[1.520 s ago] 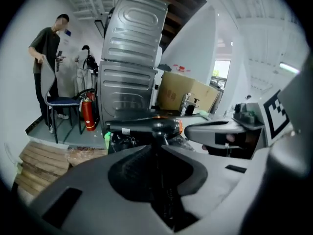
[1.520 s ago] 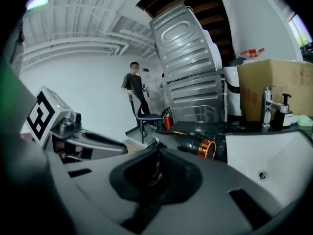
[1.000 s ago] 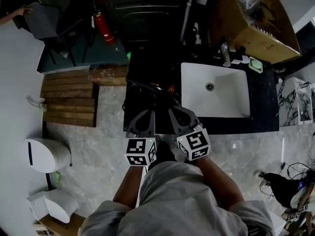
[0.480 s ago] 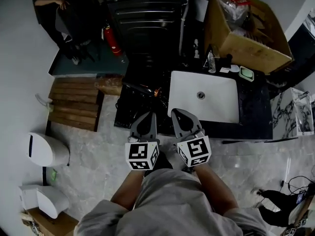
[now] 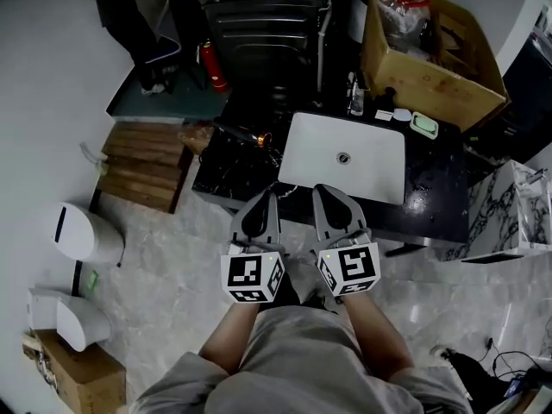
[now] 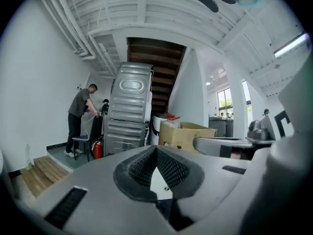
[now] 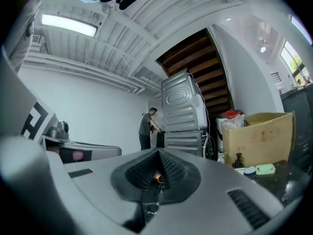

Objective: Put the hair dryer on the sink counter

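Note:
The hair dryer (image 5: 244, 134) is dark with an orange ring and lies on the left end of the black sink counter (image 5: 431, 192), left of the white basin (image 5: 379, 158). My left gripper (image 5: 270, 194) and right gripper (image 5: 320, 189) are held side by side at the counter's front edge, just short of the basin. Both are shut with nothing between the jaws. In the left gripper view the left gripper (image 6: 156, 149) points over the basin. In the right gripper view the right gripper (image 7: 159, 153) has an orange glint showing just past its tips.
A cardboard box (image 5: 431, 54), a bottle (image 5: 354, 95) and a soap dish (image 5: 423, 125) stand at the counter's back. A grey appliance (image 5: 259, 15), a red fire extinguisher (image 5: 212, 65) and a person (image 5: 138, 11) are behind. Wooden steps (image 5: 142, 166) and a white bin (image 5: 82, 234) lie left.
The head view has shifted and turned, so the counter sits more slanted and a bit farther from the tips. Both grippers stay shut side by side. The person at the back has moved right.

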`<act>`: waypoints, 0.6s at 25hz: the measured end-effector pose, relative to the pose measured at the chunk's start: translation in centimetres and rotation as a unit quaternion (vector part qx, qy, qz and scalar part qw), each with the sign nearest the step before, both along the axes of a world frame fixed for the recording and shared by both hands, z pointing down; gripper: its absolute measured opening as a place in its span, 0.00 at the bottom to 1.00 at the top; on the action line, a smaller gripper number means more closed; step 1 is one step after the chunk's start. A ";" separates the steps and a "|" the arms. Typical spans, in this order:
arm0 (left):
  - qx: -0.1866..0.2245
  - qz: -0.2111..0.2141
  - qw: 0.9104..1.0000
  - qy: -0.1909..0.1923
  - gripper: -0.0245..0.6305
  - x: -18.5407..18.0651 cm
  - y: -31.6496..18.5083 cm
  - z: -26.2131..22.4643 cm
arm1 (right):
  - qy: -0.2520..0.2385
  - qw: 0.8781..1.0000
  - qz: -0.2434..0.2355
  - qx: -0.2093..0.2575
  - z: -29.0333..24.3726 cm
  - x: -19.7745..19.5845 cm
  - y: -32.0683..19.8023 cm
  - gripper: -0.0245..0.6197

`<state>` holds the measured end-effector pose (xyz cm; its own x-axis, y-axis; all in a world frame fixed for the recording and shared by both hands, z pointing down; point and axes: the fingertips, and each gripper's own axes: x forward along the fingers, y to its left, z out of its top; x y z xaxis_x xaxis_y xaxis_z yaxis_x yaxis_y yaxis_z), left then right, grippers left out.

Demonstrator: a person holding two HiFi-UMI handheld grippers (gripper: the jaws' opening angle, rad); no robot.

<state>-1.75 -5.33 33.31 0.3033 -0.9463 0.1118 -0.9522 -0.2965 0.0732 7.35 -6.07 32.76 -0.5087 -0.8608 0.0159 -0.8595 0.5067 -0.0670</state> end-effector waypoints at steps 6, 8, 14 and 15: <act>0.029 -0.012 0.999 -0.010 0.06 2.3 2.1 -3.0 | -0.016 0.999 0.006 0.034 -3.2 2.8 2.2 0.05; 0.031 -0.008 0.999 -0.011 0.06 3.1 2.6 -3.2 | -0.018 0.999 0.008 0.043 -3.9 3.5 2.7 0.05; 0.029 0.010 0.999 -0.013 0.06 4.9 3.5 -3.5 | -0.028 0.998 0.022 0.050 -5.3 5.2 3.7 0.05; 0.032 0.009 0.999 -0.011 0.06 5.0 3.5 -3.7 | -0.028 0.998 0.022 0.050 -5.3 5.1 3.6 0.05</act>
<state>3.21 -1.82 29.61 0.3179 -0.9463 0.0581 -0.9480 -0.3165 0.0324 12.50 -2.45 27.50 -0.4681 -0.8782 -0.0983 -0.8774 0.4751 -0.0661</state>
